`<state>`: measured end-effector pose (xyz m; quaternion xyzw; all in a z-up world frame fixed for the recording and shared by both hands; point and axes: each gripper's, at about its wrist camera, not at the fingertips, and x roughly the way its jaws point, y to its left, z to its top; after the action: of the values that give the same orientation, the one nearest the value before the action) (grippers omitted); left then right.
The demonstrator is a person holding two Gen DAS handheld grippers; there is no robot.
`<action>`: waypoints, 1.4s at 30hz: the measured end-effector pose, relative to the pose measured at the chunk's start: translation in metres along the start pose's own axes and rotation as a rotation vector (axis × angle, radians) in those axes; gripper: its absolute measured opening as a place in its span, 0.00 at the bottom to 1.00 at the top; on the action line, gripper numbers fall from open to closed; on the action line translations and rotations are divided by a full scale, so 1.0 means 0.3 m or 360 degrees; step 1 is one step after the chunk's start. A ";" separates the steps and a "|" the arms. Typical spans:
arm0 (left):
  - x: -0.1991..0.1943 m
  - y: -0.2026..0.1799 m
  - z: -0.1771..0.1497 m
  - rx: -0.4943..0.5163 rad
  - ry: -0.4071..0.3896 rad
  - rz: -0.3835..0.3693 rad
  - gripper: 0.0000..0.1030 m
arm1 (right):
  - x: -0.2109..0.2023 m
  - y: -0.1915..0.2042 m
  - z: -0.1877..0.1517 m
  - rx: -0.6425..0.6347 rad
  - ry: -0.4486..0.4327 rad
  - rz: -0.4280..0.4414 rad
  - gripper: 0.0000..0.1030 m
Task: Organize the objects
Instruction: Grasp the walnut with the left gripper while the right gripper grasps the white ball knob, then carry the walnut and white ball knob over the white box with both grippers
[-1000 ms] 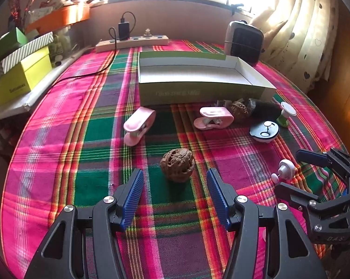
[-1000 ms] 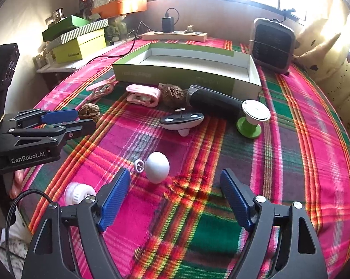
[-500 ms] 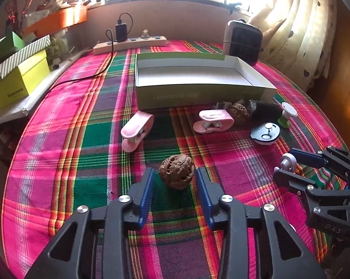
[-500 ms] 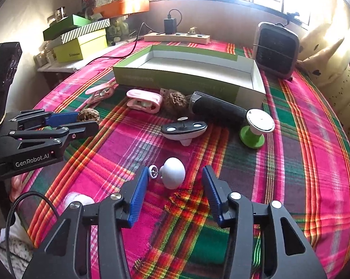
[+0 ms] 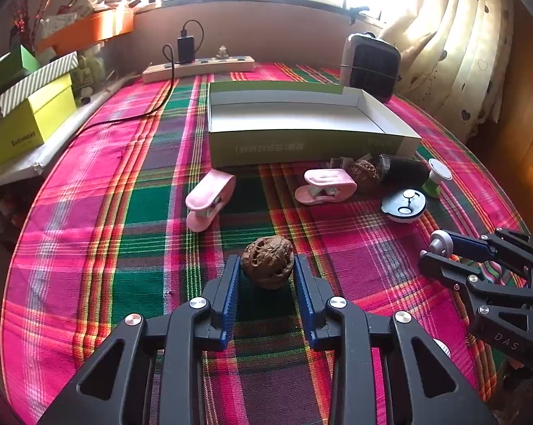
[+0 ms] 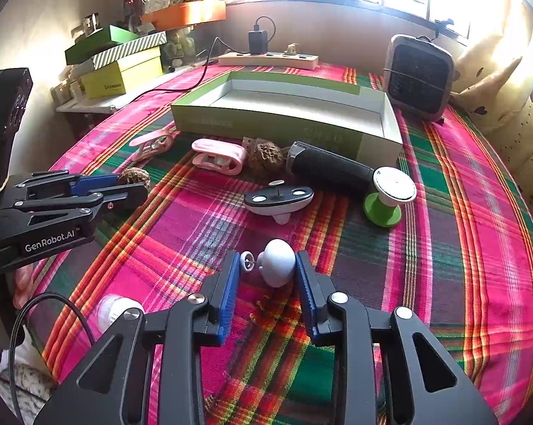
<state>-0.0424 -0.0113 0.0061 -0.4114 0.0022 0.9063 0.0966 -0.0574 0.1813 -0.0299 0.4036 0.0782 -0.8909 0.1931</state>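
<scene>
A brown walnut (image 5: 267, 265) lies on the plaid tablecloth between the blue pads of my left gripper (image 5: 266, 260). Its jaws are closing and both pads touch the nut's sides. In the right wrist view the same gripper (image 6: 131, 186) shows at the left with the walnut (image 6: 135, 176) at its tips. A small white knob (image 6: 277, 262) with a metal ring lies between the pads of my right gripper (image 6: 267, 256); the jaws are closing and touch its ends. The left wrist view shows that gripper (image 5: 429, 251) clamping the knob (image 5: 440, 242).
An open green box (image 5: 301, 147) stands behind. Before it lie two pink clips (image 5: 209, 198) (image 5: 324, 186), a second walnut (image 5: 363, 171), a black cylinder (image 5: 404, 171), a green-based knob (image 5: 438, 175) and a black-and-white oval piece (image 5: 404, 205). A heater (image 5: 370, 65) and power strip (image 5: 199, 67) stand at the back.
Both grippers' jaws have closed in from wide open, the left onto the walnut, the right onto the white knob. Neither hand has shifted.
</scene>
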 end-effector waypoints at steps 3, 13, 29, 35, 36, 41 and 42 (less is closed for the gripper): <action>-0.001 0.003 0.004 -0.0006 0.0003 -0.0006 0.27 | -0.001 0.001 -0.001 0.0000 -0.0001 -0.0001 0.32; -0.029 0.003 0.053 -0.0004 -0.0047 -0.0027 0.27 | -0.031 -0.019 0.027 0.0025 -0.0061 0.0001 0.32; -0.032 0.019 0.256 0.0001 -0.0148 -0.0063 0.27 | -0.066 -0.094 0.199 0.0019 -0.0204 -0.0081 0.32; 0.009 0.025 0.319 -0.0003 -0.0146 -0.0076 0.27 | -0.040 -0.131 0.278 0.0012 -0.0218 -0.0116 0.32; 0.023 0.031 0.333 -0.0010 -0.0139 -0.0081 0.27 | -0.030 -0.138 0.293 0.0014 -0.0214 -0.0117 0.32; 0.080 0.062 0.386 -0.0042 -0.0110 -0.0061 0.27 | 0.018 -0.174 0.352 0.0017 -0.0204 -0.0131 0.32; 0.093 0.067 0.398 -0.0039 -0.0107 -0.0054 0.27 | 0.030 -0.182 0.365 0.0021 -0.0200 -0.0131 0.32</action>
<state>-0.1529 -0.0164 0.0628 -0.3819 -0.0191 0.9178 0.1068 -0.1603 0.1963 0.0350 0.3447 0.0764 -0.9221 0.1581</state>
